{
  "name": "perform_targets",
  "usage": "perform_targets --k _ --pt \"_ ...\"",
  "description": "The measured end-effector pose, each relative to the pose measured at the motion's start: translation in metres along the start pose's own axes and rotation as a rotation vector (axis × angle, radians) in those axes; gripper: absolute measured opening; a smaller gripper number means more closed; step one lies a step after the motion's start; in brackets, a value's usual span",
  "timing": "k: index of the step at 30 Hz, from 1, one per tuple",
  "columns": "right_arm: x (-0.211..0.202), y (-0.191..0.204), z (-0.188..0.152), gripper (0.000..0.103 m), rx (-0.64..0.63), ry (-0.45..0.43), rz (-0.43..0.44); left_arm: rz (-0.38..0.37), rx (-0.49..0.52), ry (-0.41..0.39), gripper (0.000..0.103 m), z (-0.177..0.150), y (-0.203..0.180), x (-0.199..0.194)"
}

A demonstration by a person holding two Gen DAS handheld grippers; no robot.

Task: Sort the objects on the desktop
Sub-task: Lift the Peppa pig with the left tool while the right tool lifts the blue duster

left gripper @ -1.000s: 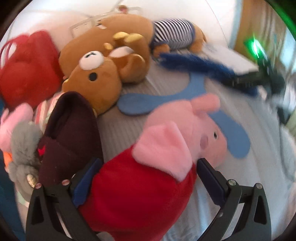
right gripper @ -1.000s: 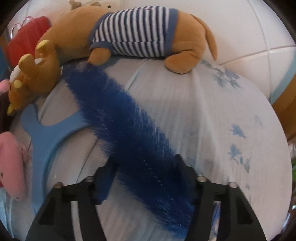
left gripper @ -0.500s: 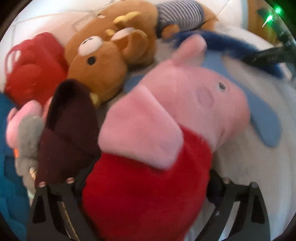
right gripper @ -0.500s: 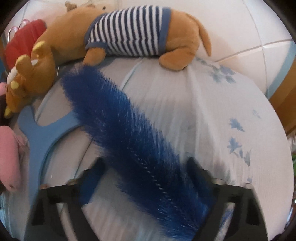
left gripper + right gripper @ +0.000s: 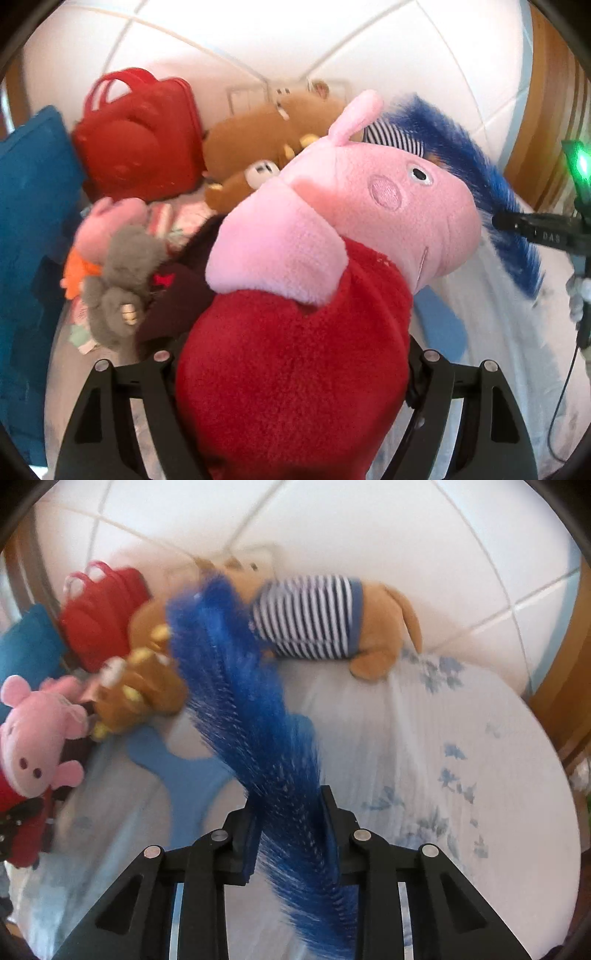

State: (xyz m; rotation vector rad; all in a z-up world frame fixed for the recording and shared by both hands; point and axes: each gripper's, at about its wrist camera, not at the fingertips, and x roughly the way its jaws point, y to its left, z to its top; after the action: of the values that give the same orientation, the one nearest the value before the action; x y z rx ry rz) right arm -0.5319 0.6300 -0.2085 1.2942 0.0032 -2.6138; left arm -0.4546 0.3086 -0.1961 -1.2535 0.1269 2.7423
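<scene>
My left gripper is shut on a pink pig plush in a red dress and holds it up off the bed; the plush hides the fingertips. The pig also shows at the left of the right wrist view. My right gripper is shut on a long blue furry brush, lifted and slanting up to the left. The brush also shows in the left wrist view, with the right gripper around it.
At the back lie a red handbag, a brown bear plush and a tan dog plush in a striped shirt. A grey plush, a dark slipper, a teal cushion and a flat blue shape lie on the white bedsheet.
My left gripper has raised the pig plush off the bed. My right gripper has closed on the blue brush and lifted it.
</scene>
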Motion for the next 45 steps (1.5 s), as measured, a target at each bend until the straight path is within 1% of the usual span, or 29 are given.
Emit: perform_targets --k 4,6,8,12,15,17,19,20,21,23,26,27,29,31,32,33,35,37,38,39,40,41,42,45 --pt "-0.044 0.028 0.014 0.026 -0.032 -0.069 0.04 0.013 -0.03 -0.059 0.08 0.003 0.01 -0.04" --pt "-0.07 0.047 0.021 0.021 -0.052 -0.109 0.068 0.022 -0.045 -0.087 0.08 0.001 0.018 -0.065" --pt "-0.09 0.064 0.027 0.019 -0.069 -0.144 0.092 0.035 -0.058 -0.118 0.08 -0.002 0.027 -0.09" --pt "-0.135 0.114 0.038 0.017 -0.117 -0.217 0.137 0.058 -0.064 -0.172 0.08 -0.009 0.05 -0.137" --pt "-0.154 0.145 0.039 0.017 -0.132 -0.23 0.168 0.065 -0.06 -0.196 0.08 -0.017 0.066 -0.162" --pt "-0.156 0.16 0.037 0.019 -0.113 -0.225 0.165 0.078 -0.053 -0.196 0.081 -0.025 0.08 -0.173" --pt "-0.148 0.165 0.029 0.033 -0.08 -0.204 0.16 0.091 -0.056 -0.188 0.081 -0.033 0.09 -0.178" --pt "-0.14 0.164 0.024 0.043 -0.063 -0.185 0.152 0.094 -0.067 -0.178 0.081 -0.037 0.095 -0.176" --pt "-0.132 0.162 0.019 0.047 -0.048 -0.165 0.143 0.097 -0.077 -0.169 0.081 -0.04 0.099 -0.174" --pt "-0.113 0.156 0.008 0.048 -0.038 -0.116 0.113 0.102 -0.098 -0.154 0.081 -0.045 0.105 -0.168" --pt "-0.084 0.134 -0.005 0.058 -0.02 -0.057 0.082 0.105 -0.128 -0.134 0.081 -0.051 0.102 -0.155" --pt "-0.073 0.125 -0.009 0.06 -0.013 -0.038 0.075 0.104 -0.136 -0.125 0.081 -0.052 0.1 -0.149" --pt "-0.054 0.109 -0.016 0.06 -0.013 -0.002 0.07 0.112 -0.151 -0.105 0.081 -0.055 0.09 -0.137" --pt "-0.03 0.092 -0.019 0.061 -0.038 0.039 0.078 0.126 -0.18 -0.091 0.081 -0.059 0.076 -0.125" --pt "-0.018 0.084 -0.019 0.065 -0.053 0.059 0.085 0.132 -0.197 -0.086 0.081 -0.06 0.071 -0.118" --pt "-0.006 0.077 -0.019 0.071 -0.069 0.077 0.092 0.138 -0.216 -0.081 0.081 -0.06 0.066 -0.11" --pt "0.023 0.069 -0.019 0.075 -0.107 0.108 0.11 0.154 -0.257 -0.071 0.081 -0.063 0.062 -0.093" --pt "0.05 0.064 -0.021 0.075 -0.133 0.138 0.135 0.165 -0.293 -0.052 0.081 -0.067 0.056 -0.078" --pt "0.062 0.063 -0.023 0.075 -0.143 0.153 0.147 0.171 -0.303 -0.038 0.081 -0.068 0.054 -0.073" --pt "0.073 0.064 -0.026 0.064 -0.155 0.173 0.153 0.178 -0.312 -0.025 0.081 -0.069 0.052 -0.068" --pt "0.083 0.064 -0.03 0.049 -0.167 0.193 0.158 0.187 -0.314 -0.012 0.081 -0.07 0.048 -0.065" --pt "0.094 0.064 -0.033 0.025 -0.172 0.214 0.167 0.196 -0.316 -0.004 0.081 -0.07 0.045 -0.064" --pt "0.101 0.062 -0.035 0.025 -0.159 0.226 0.184 0.204 -0.317 0.004 0.081 -0.071 0.043 -0.063" --pt "0.093 0.059 -0.03 0.022 -0.148 0.19 0.221 0.235 -0.319 0.009 0.081 -0.071 0.038 -0.068"
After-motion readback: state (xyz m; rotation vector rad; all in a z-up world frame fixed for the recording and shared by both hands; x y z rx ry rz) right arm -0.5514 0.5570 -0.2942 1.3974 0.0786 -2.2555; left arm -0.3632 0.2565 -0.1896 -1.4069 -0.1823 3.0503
